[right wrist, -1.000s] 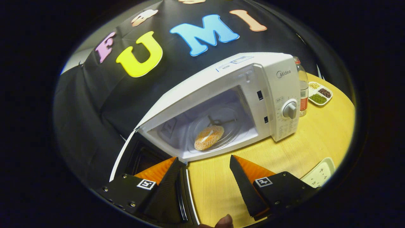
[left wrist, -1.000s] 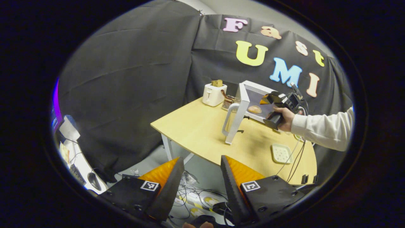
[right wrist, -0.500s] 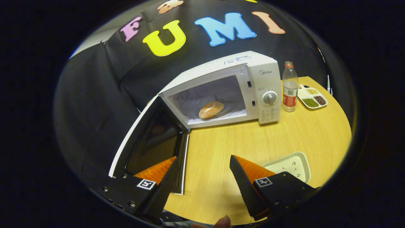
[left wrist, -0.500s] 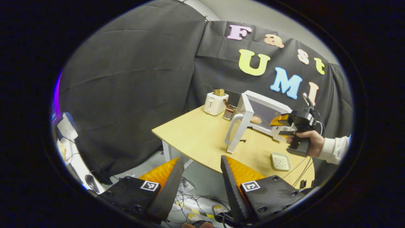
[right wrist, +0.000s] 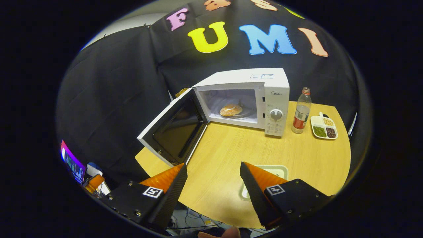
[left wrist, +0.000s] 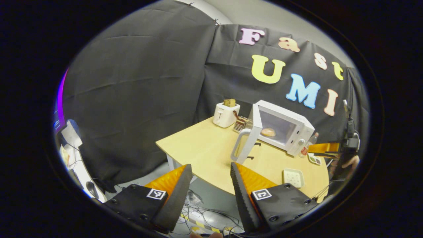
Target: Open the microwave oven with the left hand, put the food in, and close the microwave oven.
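the food (right wrist: 231, 109), a flat round golden patty with a crumbed look, is seen lying on the glass turntable inside the microwave oven (right wrist: 261, 79), so the loading step is judged done and only the closing is left. the door (right wrist: 174, 129), a white-framed panel with a dark glossy window, is swung wide on its left hinge, and its curved white handle (left wrist: 238, 145) is seen edge-on in the left gripper view. the right gripper (right wrist: 213, 178) is held above the near edge of the table (right wrist: 231, 155), jaws spread wide with nothing between them, over a pale shallow tray (right wrist: 281, 170). the left gripper (left wrist: 208, 180) is likewise spread wide and empty, well apart from the table and aimed toward it. the next move is judged to call for the left gripper to be brought to the door's outer face or handle and the door pushed round until it latches. the tabletop is smooth pale wood grain; the oven shell is smooth white, boxy, with a round dial (right wrist: 276, 114).
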Available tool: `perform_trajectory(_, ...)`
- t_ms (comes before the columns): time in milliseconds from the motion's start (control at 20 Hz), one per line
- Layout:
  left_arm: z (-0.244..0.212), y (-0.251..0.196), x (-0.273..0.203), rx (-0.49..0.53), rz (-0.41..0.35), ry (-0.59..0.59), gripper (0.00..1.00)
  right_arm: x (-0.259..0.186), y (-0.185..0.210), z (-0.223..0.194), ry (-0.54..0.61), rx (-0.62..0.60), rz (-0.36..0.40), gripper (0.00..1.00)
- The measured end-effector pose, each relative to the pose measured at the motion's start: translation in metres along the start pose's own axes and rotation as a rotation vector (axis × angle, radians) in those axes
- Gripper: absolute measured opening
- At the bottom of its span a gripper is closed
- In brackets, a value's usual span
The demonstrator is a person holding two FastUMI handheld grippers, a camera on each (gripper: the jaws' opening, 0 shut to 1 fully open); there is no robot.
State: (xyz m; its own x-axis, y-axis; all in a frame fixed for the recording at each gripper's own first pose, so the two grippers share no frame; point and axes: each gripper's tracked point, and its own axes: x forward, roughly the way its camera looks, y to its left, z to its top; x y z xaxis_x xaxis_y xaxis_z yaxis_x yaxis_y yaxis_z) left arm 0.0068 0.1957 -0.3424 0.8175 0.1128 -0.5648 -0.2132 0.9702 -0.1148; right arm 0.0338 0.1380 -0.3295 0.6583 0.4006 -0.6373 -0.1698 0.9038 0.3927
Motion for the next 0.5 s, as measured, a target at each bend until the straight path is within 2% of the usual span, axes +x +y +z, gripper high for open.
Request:
perform_trajectory(50,0.007,-0.006,0.006,-0.003,0.001,-0.020,0.75,-0.005,0.002,0.003,-0.002,0.012,0.032,0.98)
perform_trajectory(200,0.024,-0.015,0.035,-0.032,0.006,-0.043,0.85,-0.014,0.003,0.015,0.000,0.071,0.043,0.98)
perform_trajectory(250,0.035,-0.019,0.046,-0.038,-0.015,-0.066,0.80,-0.015,0.007,0.021,-0.004,0.092,0.048,0.98)
perform_trajectory(300,0.046,-0.021,0.058,-0.037,-0.032,-0.087,0.75,-0.013,0.010,0.024,0.000,0.109,0.040,0.98)
perform_trajectory(400,0.053,-0.015,0.091,-0.020,-0.042,-0.087,0.80,-0.004,0.013,0.024,0.039,0.150,0.002,0.98)
perform_trajectory(500,0.059,-0.012,0.122,-0.006,-0.071,-0.084,0.80,0.006,0.027,0.030,0.052,0.198,0.000,0.98)
